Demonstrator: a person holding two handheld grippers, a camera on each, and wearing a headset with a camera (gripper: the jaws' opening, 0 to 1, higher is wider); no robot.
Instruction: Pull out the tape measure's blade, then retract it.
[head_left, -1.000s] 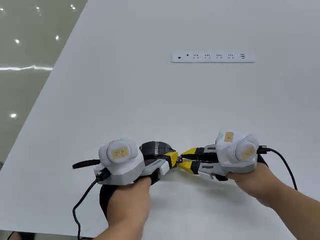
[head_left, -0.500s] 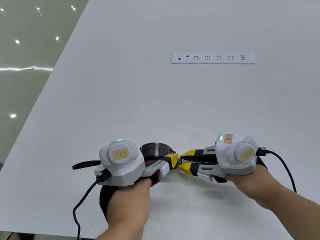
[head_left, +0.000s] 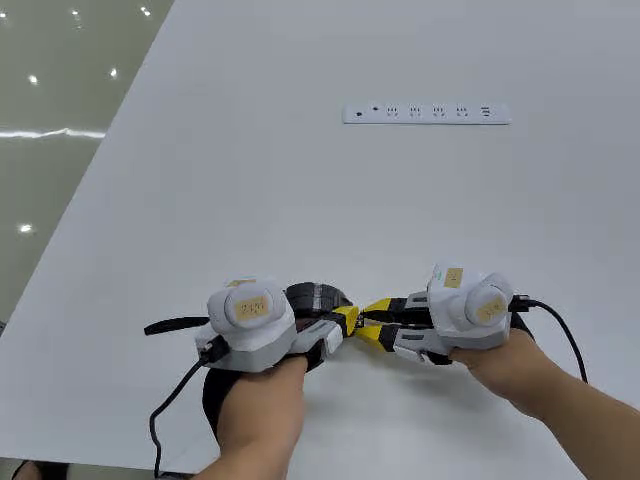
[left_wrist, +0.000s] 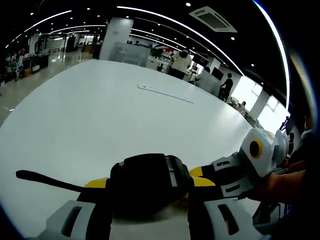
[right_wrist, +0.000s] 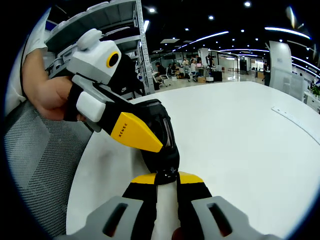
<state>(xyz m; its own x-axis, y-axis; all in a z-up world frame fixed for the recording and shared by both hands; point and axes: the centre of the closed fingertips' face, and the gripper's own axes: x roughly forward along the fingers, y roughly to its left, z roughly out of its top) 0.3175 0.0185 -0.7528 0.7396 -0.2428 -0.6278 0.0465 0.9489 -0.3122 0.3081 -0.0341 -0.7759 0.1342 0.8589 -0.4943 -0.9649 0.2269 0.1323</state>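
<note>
A black tape measure (head_left: 316, 297) sits just above the white table (head_left: 300, 200), near its front edge. My left gripper (head_left: 338, 326) is shut on its case, with a yellow-tipped finger on either side of the tape measure (left_wrist: 147, 180). The left gripper (left_wrist: 147, 189) hides the lower part of the case. Coming in from the right, my right gripper (head_left: 366, 322) meets the case's mouth. Seen from the right gripper (right_wrist: 166, 179), its jaws stand nearly together, pinching the small black blade tip at the case (right_wrist: 159, 131). No length of blade is drawn out. A black wrist strap (head_left: 170, 325) trails left.
A white power strip (head_left: 426, 114) lies flat in the middle of the table, well beyond the grippers. The table's left edge (head_left: 90, 190) drops to a shiny floor. Black cables (head_left: 560, 325) hang from both grippers over the front edge. People stand far beyond the table.
Both hands have settled a little lower and closer to me, still holding the case and the blade tip. The blade has not come out.
</note>
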